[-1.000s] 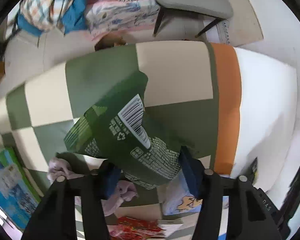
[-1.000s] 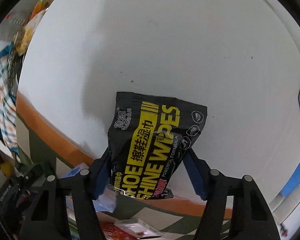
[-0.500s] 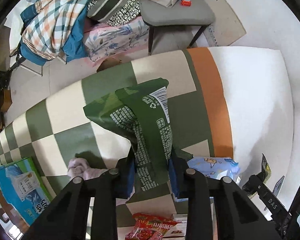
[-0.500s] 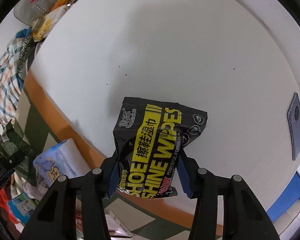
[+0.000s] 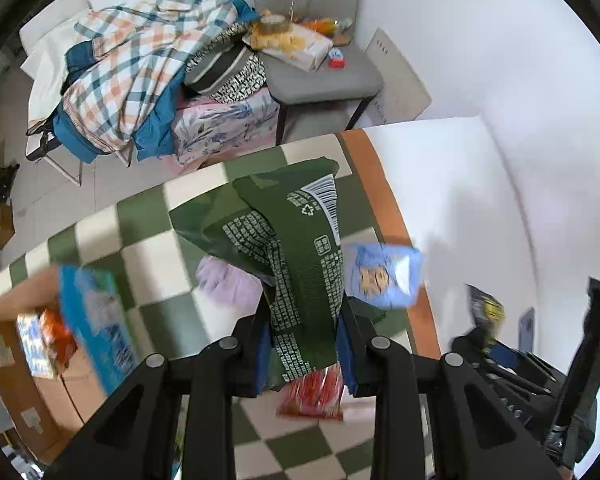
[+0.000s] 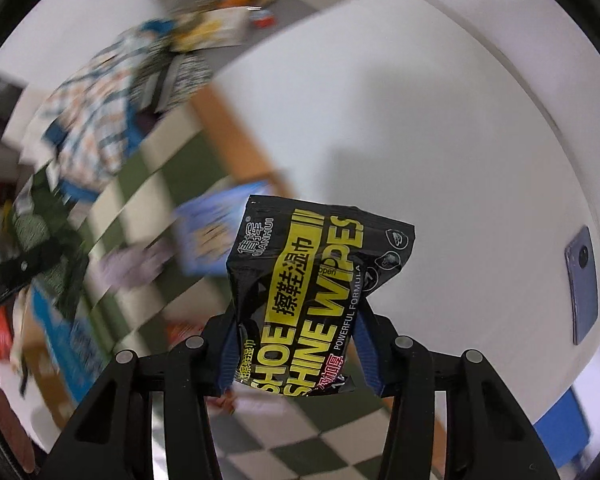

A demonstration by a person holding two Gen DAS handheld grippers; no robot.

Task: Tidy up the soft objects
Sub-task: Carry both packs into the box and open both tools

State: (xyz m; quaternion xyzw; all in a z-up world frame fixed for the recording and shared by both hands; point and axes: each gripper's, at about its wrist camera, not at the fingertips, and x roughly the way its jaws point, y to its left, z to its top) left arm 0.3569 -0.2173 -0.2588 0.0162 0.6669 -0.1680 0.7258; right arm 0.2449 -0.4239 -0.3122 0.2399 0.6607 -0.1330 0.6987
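Two soft packs are held up, one in each gripper.

The left gripper (image 5: 304, 344) is clamped on a green pouch (image 5: 292, 248) above the checked cloth (image 5: 156, 256), near a blue pack (image 5: 384, 276). The right gripper (image 6: 296, 344), its jaws just closed further, is clamped on a black wipes pack (image 6: 312, 280) over the white table (image 6: 440, 128).

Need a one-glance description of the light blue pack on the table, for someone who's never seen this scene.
Find the table with the green-and-cream checked cloth and follow its orange border toward the white part. The light blue pack lies right at that border, beside the lilac cloth. It is the only pale blue soft pack with a cartoon figure printed on it.
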